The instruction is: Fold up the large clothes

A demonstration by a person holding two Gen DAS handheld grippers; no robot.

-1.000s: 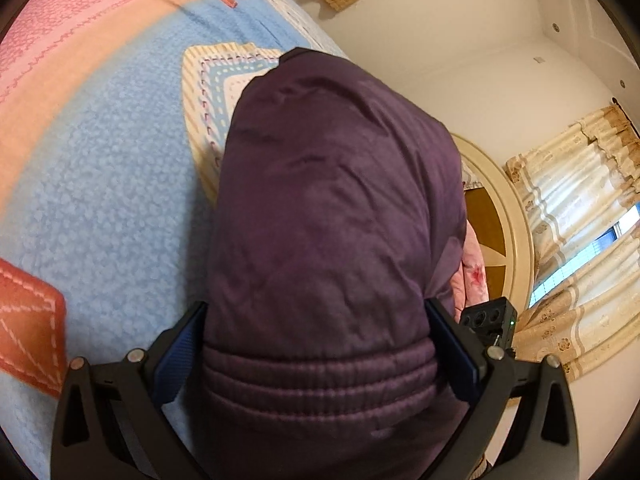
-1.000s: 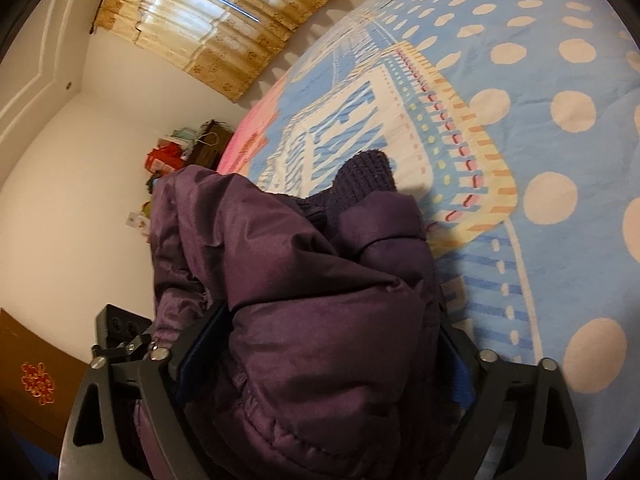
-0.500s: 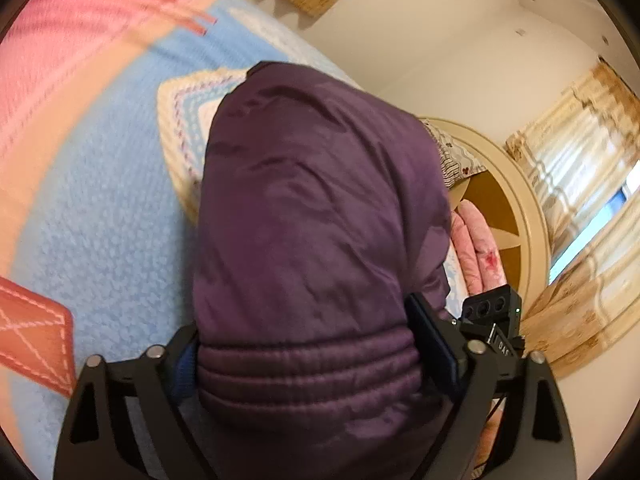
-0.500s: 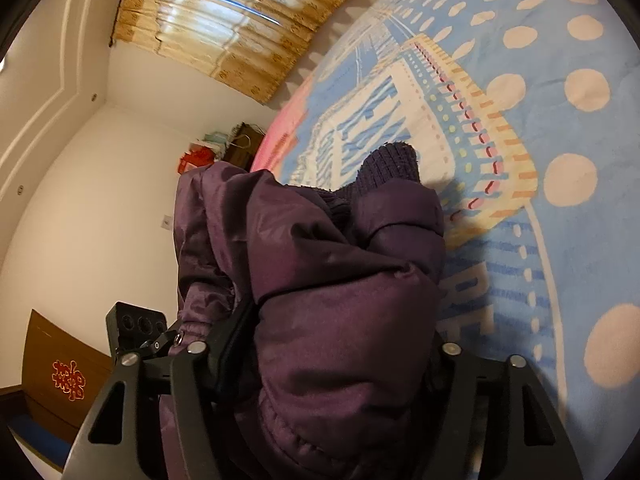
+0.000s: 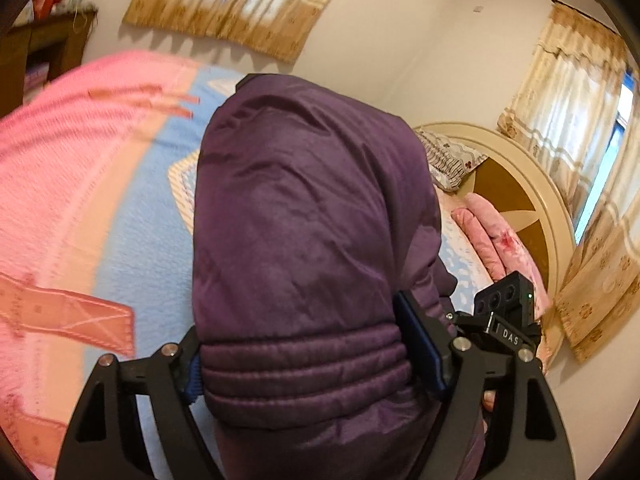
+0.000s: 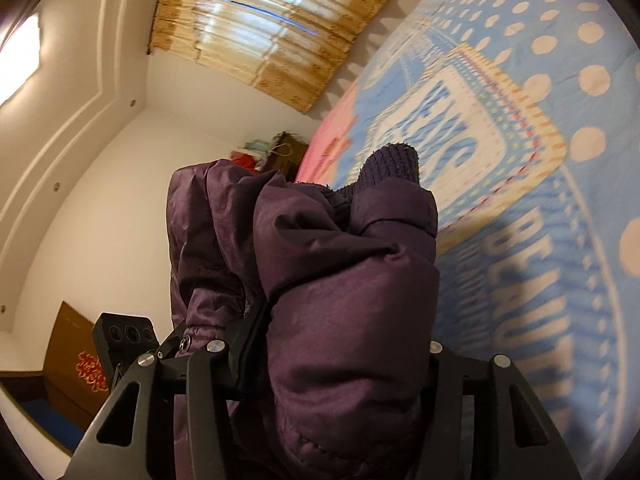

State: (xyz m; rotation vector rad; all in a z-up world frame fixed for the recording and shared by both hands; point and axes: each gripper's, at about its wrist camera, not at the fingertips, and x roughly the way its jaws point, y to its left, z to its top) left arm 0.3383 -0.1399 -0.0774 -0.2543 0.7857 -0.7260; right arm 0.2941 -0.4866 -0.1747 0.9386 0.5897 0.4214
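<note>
Both grippers squeeze a folded purple padded jacket above the patterned bed.

The left gripper (image 5: pixel 308 364) has its jaws closing on the quilted hem of the purple jacket (image 5: pixel 312 240), whose bulk fills the gap between the blue pads; a second ago the pads stood wider at either side of that hem. That view now takes in more of the room, with the curtain (image 5: pixel 228 4) and the round headboard (image 5: pixel 532 200) showing higher than before and the blanket (image 5: pixel 80 184) lower. The right gripper (image 6: pixel 328 364) also has its jaws closing, pinching a bunched fold of the jacket (image 6: pixel 344 304) much tighter than earlier, its ribbed cuff (image 6: pixel 394 164) sticking up beyond. The left gripper's camera block (image 6: pixel 120 340) shows beside it.
</note>
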